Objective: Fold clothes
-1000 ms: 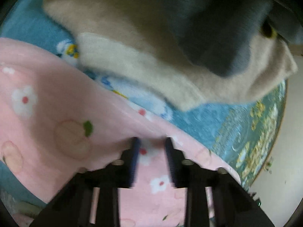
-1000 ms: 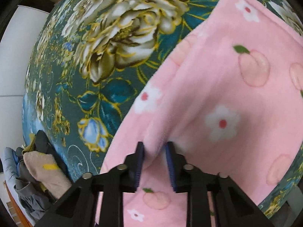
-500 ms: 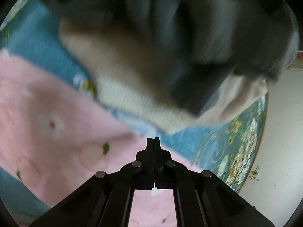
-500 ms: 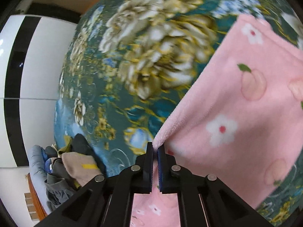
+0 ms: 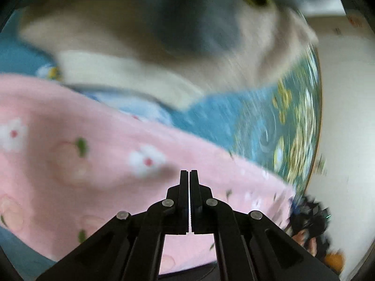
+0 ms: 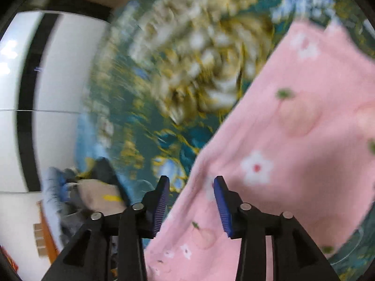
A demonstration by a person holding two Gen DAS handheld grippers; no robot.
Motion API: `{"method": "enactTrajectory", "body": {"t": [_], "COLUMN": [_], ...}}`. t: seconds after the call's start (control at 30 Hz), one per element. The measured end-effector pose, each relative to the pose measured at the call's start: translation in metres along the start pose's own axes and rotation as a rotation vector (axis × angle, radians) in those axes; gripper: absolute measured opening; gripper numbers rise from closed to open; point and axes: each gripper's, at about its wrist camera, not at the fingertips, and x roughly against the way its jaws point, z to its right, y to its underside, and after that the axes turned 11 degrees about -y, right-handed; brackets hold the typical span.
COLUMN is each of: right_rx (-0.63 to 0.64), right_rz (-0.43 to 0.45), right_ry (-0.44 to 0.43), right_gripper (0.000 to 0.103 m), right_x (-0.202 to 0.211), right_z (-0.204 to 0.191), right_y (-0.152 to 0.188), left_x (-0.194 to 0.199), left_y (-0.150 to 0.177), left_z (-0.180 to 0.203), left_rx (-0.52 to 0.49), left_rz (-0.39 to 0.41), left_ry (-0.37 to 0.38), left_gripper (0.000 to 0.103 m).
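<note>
A pink fleece garment (image 5: pixel 93 154) with white flowers and peaches lies on the teal floral table. My left gripper (image 5: pixel 189 175) is shut, its fingers pressed together above the pink cloth with nothing seen between them. In the right wrist view the pink garment (image 6: pixel 293 140) fills the right half. My right gripper (image 6: pixel 191 182) is open, its blue pads (image 6: pixel 220 194) astride the garment's left edge without holding it.
A beige garment (image 5: pixel 131 75) and a dark grey garment (image 5: pixel 187 18) are heaped just beyond the pink one. The same clothes pile (image 6: pixel 93 196) shows at the table's far edge (image 6: pixel 93 107). A white wall (image 5: pixel 346 117) lies past the table rim.
My left gripper closed half a second ago and stays shut, now lower over the pink cloth. My right gripper, shut on the garment's edge half a second ago, has opened and let go.
</note>
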Motion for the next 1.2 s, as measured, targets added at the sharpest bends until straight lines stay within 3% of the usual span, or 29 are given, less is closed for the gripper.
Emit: {"method": "enactTrajectory", "body": {"t": [0.13,0.23,0.4,0.47,0.6,0.67,0.7,0.77,0.83,0.97,1.07,1.2], "right_rx": [0.000,-0.100,-0.215,-0.238,-0.282,-0.287,-0.299,-0.313,-0.316,-0.179,-0.215,-0.294], "right_rz": [0.216,0.338,0.315,0.329,0.349,0.349,0.341,0.332,0.330,0.450,0.475,0.385], "right_ry": [0.076,0.155,0.131,0.135,0.032,0.036,0.044,0.040,0.017,-0.101,-0.010,0.067], "right_gripper": [0.044,0.045,0.045,0.045,0.045,0.045,0.042,0.015,0.011,0.011,0.011,0.014], "right_x": [0.087,0.139,0.146,0.145,0.130,0.125,0.123,0.122,0.124,0.166,0.174,0.152], "right_z": [0.035,0.079,0.127,0.138,0.151,0.152,0.154,0.156,0.156,0.138,0.157,0.188], "right_y": [-0.010,-0.017,-0.025,-0.027,-0.039,-0.042,-0.044,-0.046,-0.048,-0.047,-0.044,-0.039], "left_x": [-0.004,-0.016,-0.028,-0.026,-0.023,-0.021,-0.022,-0.026,-0.030,-0.039,-0.042,-0.048], "left_y": [0.014,0.023,0.033,0.034,0.036,0.037,0.037,0.039,0.040,0.039,0.043,0.044], "left_z": [0.037,0.051,0.058,0.057,0.054,0.052,0.055,0.064,0.071,0.076,0.076,0.079], "left_rx": [-0.210,-0.278,-0.306,-0.303,-0.297,-0.294,-0.295,-0.300,-0.305,-0.327,-0.334,-0.340], "left_rz": [0.024,0.011,-0.019,-0.016,-0.010,-0.007,-0.008,-0.014,-0.020,-0.034,-0.051,-0.067], "left_ry": [-0.073,-0.106,-0.142,-0.151,-0.169,-0.178,-0.181,-0.184,-0.187,-0.195,-0.208,-0.223], "left_gripper": [0.000,0.000,0.000,0.000,0.000,0.000,0.000,0.000,0.000,0.000,0.000,0.000]}}
